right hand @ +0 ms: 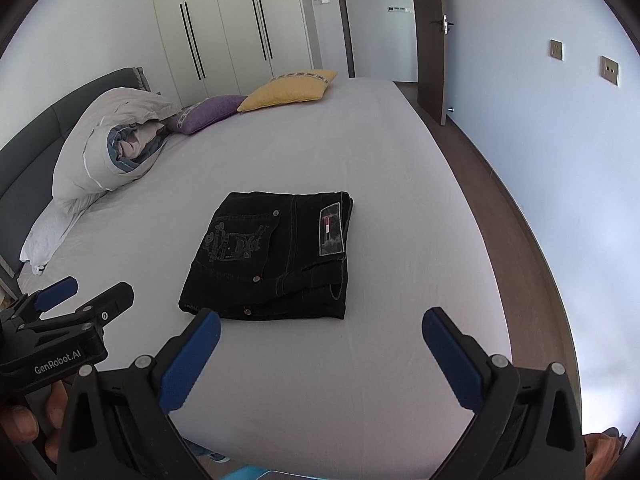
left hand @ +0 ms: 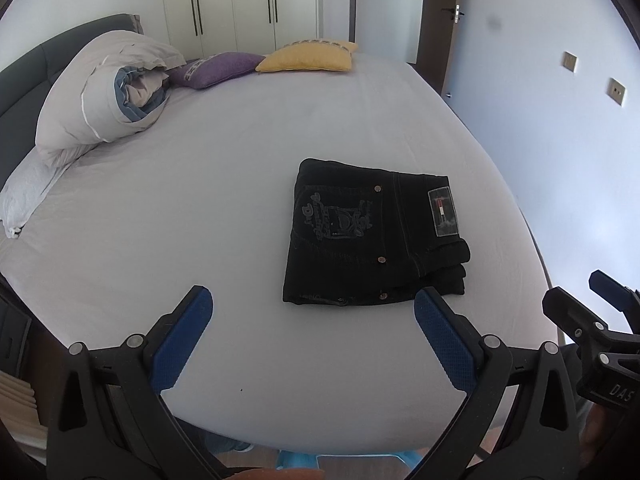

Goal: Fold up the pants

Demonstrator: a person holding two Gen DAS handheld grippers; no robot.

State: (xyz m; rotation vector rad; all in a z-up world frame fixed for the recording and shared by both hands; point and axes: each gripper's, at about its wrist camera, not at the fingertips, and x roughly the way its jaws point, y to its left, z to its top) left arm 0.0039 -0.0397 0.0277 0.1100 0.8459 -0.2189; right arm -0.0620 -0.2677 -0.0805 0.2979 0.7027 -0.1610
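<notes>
Black jeans [left hand: 372,236] lie folded into a compact rectangle on the bed, back pocket embroidery and a waistband patch facing up; they also show in the right wrist view [right hand: 272,256]. My left gripper [left hand: 312,308] is open and empty, held above the bed just short of the jeans' near edge. My right gripper [right hand: 320,328] is open and empty, also just short of the jeans' near edge. Each gripper shows in the other's view: the right one [left hand: 592,304] at the far right, the left one [right hand: 88,292] at the far left.
The bed [left hand: 240,160] has a pale grey sheet. A rolled duvet [left hand: 104,92] and white pillow [left hand: 28,196] lie at the left by the headboard. Purple [left hand: 216,68] and yellow [left hand: 308,56] cushions sit at the far edge. Wardrobe, door and wall stand beyond.
</notes>
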